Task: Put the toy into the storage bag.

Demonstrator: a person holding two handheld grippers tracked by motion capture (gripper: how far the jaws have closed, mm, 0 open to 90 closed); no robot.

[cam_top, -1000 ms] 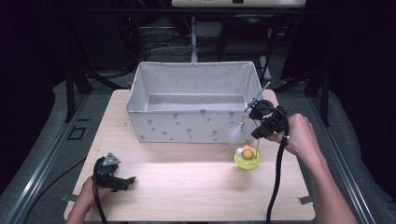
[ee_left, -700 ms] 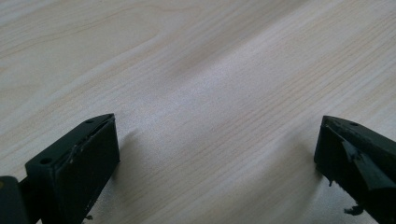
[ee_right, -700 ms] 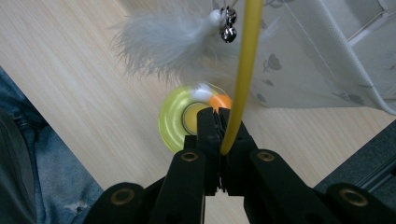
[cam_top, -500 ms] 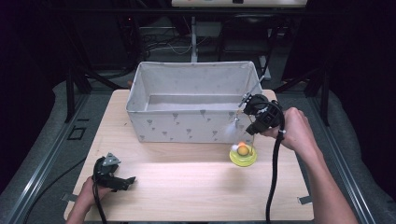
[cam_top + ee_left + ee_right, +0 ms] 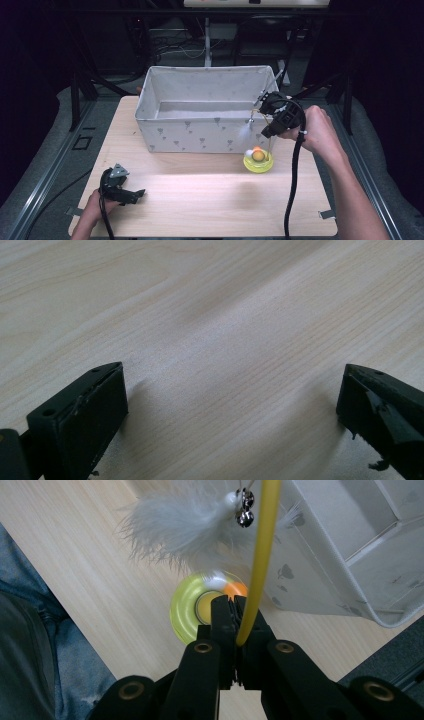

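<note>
The right hand-held gripper (image 5: 268, 131) is raised near the surface's (image 5: 210, 200) right edge, clenched on a thin yellow wand with white feathers (image 5: 260, 555). The left hand-held gripper (image 5: 134, 194) rests released at the near left corner.

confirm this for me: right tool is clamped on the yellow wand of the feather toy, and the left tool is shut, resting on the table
Not quite. The left tool is open: the left gripper view shows its jaws set wide apart over bare table. The rest holds: the right tool is clamped on the yellow wand of the feather toy, as the right gripper view shows.
</note>
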